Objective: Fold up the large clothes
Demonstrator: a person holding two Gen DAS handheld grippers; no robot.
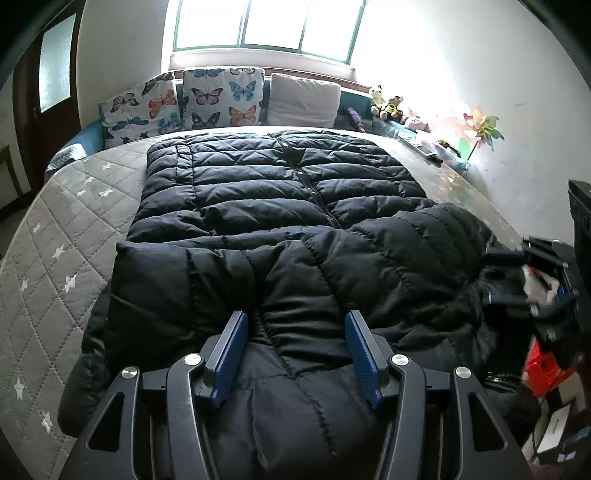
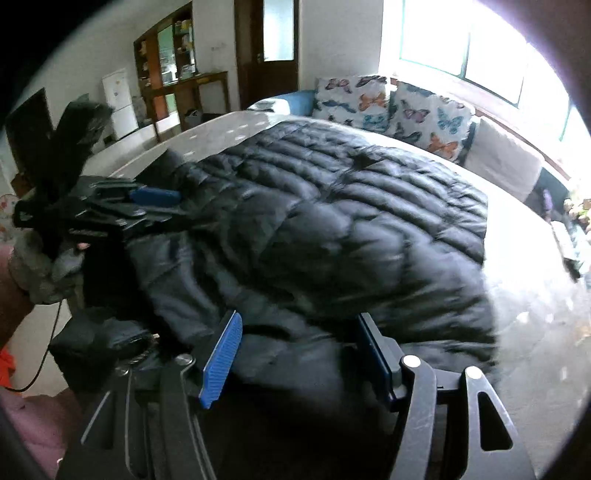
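Hovering spread-jawed and empty over the near folded end of the black puffer jacket (image 1: 280, 206) on the quilted bed (image 1: 55, 236), both left gripper (image 1: 295, 354) and right gripper (image 2: 299, 354) risk pinching only the slick top layer, so the puffy fold ahead could spring open.

A black puffer jacket (image 1: 280, 206) lies spread across a grey star-quilted bed (image 1: 62, 236), its near part folded back; the left claw (image 1: 295, 354), fingers apart, straddles the bunched near fold, with butterfly cushions (image 1: 221, 98) lining the far edge under a bright window (image 1: 266, 26)
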